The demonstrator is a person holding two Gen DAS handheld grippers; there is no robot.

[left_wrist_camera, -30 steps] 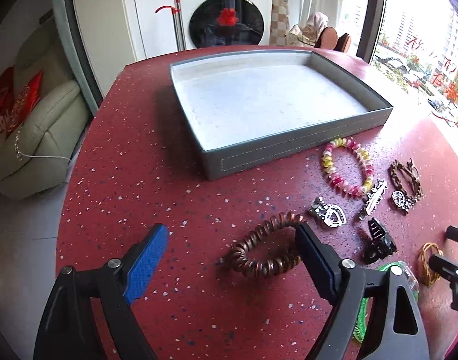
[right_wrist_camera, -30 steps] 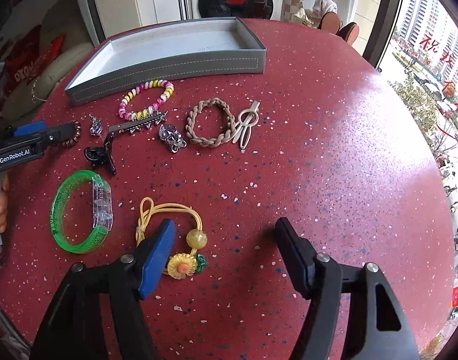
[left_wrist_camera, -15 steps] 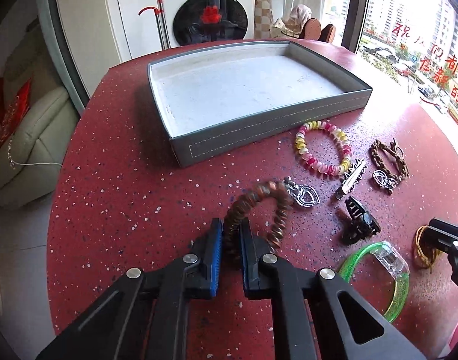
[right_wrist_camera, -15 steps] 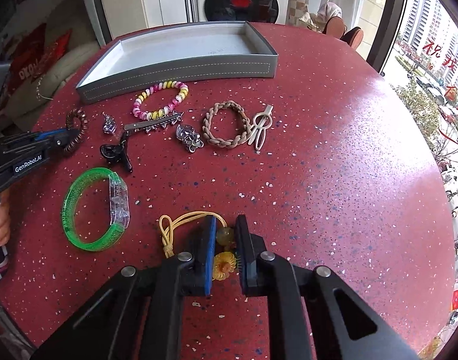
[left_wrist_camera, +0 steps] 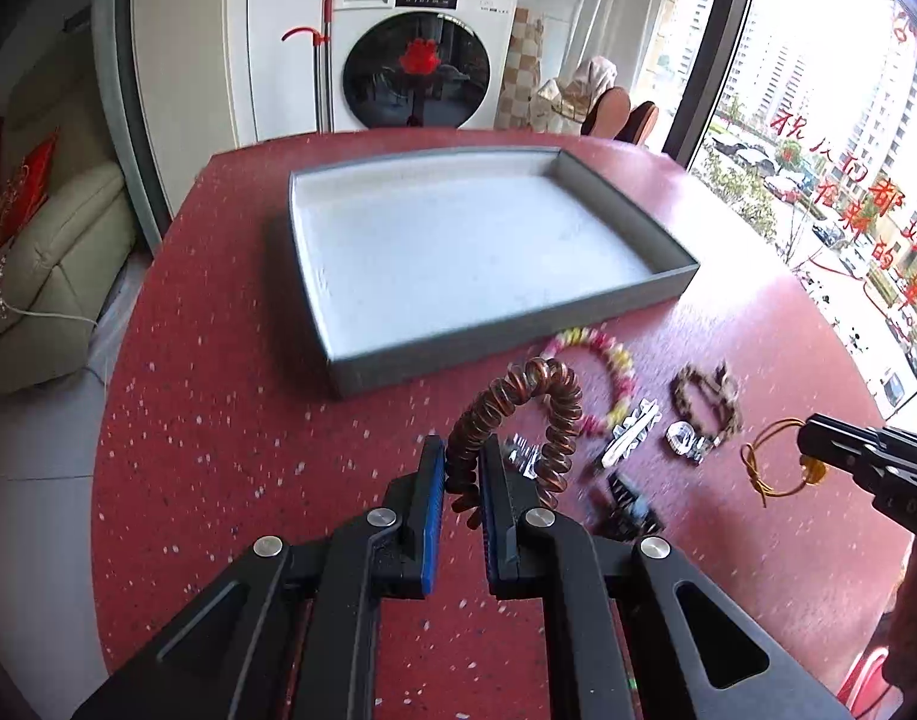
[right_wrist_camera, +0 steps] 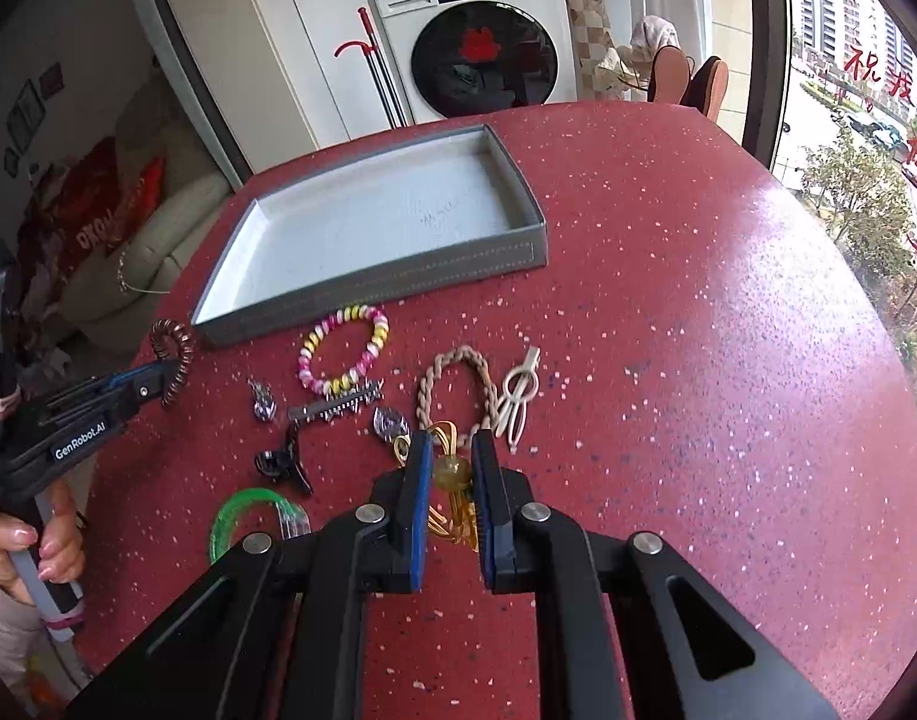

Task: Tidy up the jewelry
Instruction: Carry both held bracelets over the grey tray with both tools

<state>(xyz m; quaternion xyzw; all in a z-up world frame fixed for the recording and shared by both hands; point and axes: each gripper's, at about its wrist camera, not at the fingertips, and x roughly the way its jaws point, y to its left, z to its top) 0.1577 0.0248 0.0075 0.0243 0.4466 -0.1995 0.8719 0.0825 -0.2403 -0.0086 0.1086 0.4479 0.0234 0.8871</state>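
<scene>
My left gripper is shut on a brown coil hair tie and holds it above the red table; it also shows in the right wrist view. My right gripper is shut on a yellow cord hair tie with a bead, lifted off the table; it also shows in the left wrist view. The grey tray sits empty beyond both, also seen in the right wrist view.
On the table lie a pink and yellow bead bracelet, a braided brown band, a cream clip, a silver barrette, a black claw clip, silver charms and a green bangle.
Both grippers have lifted their hair ties off the table and moved forward toward the tray. The left view is blurred with motion.
</scene>
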